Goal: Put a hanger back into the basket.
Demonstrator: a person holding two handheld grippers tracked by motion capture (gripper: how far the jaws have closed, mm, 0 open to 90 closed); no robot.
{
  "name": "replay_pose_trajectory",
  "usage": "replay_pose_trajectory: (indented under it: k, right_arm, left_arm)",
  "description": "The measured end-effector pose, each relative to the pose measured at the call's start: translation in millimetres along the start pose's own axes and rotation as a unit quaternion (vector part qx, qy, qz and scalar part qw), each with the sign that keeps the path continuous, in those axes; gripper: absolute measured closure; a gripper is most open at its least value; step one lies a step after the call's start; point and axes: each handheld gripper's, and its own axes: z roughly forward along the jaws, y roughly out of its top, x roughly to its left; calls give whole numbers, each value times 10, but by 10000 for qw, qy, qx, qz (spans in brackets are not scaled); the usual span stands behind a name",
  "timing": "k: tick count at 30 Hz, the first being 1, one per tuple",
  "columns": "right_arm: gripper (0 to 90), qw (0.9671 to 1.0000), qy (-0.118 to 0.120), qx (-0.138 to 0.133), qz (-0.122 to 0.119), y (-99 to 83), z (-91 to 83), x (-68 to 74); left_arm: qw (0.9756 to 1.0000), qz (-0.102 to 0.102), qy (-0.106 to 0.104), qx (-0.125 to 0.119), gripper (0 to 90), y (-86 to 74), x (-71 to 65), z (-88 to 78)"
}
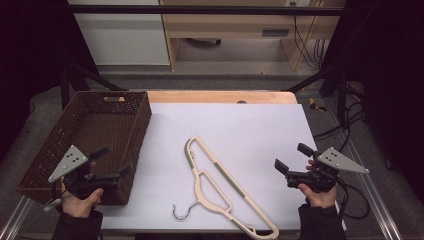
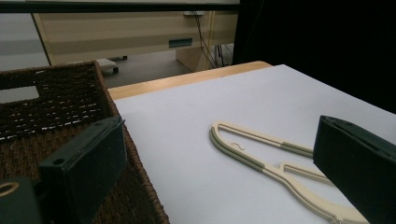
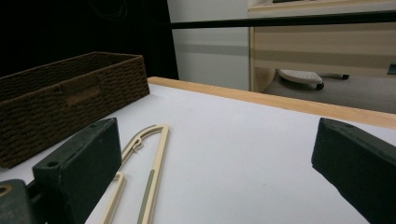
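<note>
Holding both sets of fingers wide and empty, left gripper (image 1: 111, 161) over the basket (image 1: 60, 135), right gripper (image 1: 294, 156) at the worktop (image 1: 240, 125) edge; hanger (image 1: 220, 187) lies flat between, best approached low, pinching one slim arm.

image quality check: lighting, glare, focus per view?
High view: even light on the white table, dark edges, hanger slightly soft, no glare. Left gripper view: hanger and basket sharp, near jaws blurred. Right gripper view: dark left background, jaws soft.
</note>
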Motion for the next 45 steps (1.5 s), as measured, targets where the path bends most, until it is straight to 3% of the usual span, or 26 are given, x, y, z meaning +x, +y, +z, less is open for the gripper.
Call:
replay_pose_trajectory:
  k: [2, 6, 15, 24, 28, 30, 31, 34, 40, 41, 42, 45]
  right_arm:
    - [20, 10000, 18, -2, 24, 6, -11, 2]
    - [21, 10000, 25, -10, -20, 20, -20, 14]
    - [23, 9998, 101, 132, -67, 31, 35, 107]
    - [24, 9993, 260, 235, -148, 16, 109, 221]
    - [25, 9989, 279, 326, -190, -1, 124, 239]
    - [26, 9989, 294, 324, -168, -8, 135, 247]
    - [26, 9989, 283, 337, -169, -11, 141, 252]
    - [26, 9988, 295, 356, -173, -15, 150, 266]
    - [27, 9985, 302, 414, -200, -28, 159, 270]
    - [27, 9986, 284, 398, -185, -27, 163, 270]
    - [27, 9986, 294, 391, -181, -25, 158, 267]
    - [28, 9987, 285, 388, -173, -21, 153, 268]
  left_arm:
    - [10000, 3, -12, 21, 28, 0, -17, 7]
    - [9997, 196, -68, 107, 38, 10, -103, 27]
    - [9979, 310, -420, 380, 71, -22, -358, 178]
    - [9933, 450, -790, 709, 102, -105, -607, 359]
    - [9892, 514, -1001, 938, 106, -208, -763, 501]
    - [9890, 511, -1014, 954, 113, -227, -788, 522]
    - [9870, 563, -1058, 1068, 116, -275, -845, 575]
    - [9847, 552, -1133, 1200, 129, -353, -930, 655]
    - [9758, 691, -1370, 1558, 171, -505, -1104, 807]
    - [9758, 691, -1370, 1558, 178, -505, -1104, 807]
    - [9724, 735, -1434, 1687, 192, -552, -1153, 852]
    - [9679, 794, -1490, 1864, 227, -621, -1206, 917]
